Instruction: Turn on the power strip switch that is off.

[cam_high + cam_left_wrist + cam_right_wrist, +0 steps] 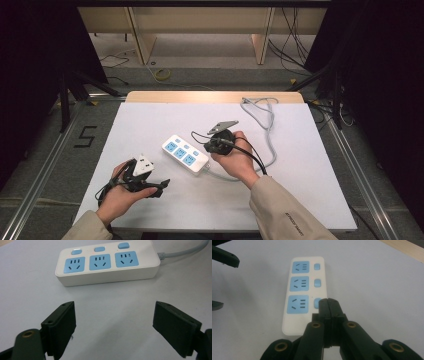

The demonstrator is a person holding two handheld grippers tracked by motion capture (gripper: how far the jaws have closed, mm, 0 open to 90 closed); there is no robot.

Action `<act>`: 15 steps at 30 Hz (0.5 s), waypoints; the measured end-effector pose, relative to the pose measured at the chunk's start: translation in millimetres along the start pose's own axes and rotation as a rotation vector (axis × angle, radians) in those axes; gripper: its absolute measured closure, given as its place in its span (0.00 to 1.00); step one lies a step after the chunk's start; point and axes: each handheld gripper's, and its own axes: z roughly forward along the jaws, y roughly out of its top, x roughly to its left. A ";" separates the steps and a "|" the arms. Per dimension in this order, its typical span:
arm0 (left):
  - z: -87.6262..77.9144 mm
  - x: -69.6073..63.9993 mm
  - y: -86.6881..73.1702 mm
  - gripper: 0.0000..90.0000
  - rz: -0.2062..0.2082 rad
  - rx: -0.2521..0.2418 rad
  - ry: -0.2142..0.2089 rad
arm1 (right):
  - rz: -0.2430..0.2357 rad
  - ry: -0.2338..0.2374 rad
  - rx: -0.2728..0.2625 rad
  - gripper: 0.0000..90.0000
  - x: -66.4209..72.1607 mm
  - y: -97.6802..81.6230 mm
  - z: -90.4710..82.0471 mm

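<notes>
White power strip (304, 292) under closed right tool (328, 301).

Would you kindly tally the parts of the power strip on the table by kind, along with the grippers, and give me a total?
Blue sockets on the power strip: 3
Blue switches: 3
Grey cord: 1
Grippers, left gripper and right gripper: 2
Total: 9

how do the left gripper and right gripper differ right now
The left gripper has its jaws spread wide with bare table between them; the right gripper has its jaws closed together. The left sits back from the power strip; the right's tips are over the strip's end switch. Both face the strip.
</notes>
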 end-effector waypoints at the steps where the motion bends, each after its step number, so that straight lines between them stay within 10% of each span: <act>1: 0.0 0.0 0.0 0.20 0.001 0.000 0.000 | -0.004 0.000 0.000 1.00 -0.3 0.3 0.9; 15: 0.4 0.1 -0.1 0.20 0.002 0.002 -0.002 | -0.019 0.007 0.024 1.00 2.0 9.1 12.6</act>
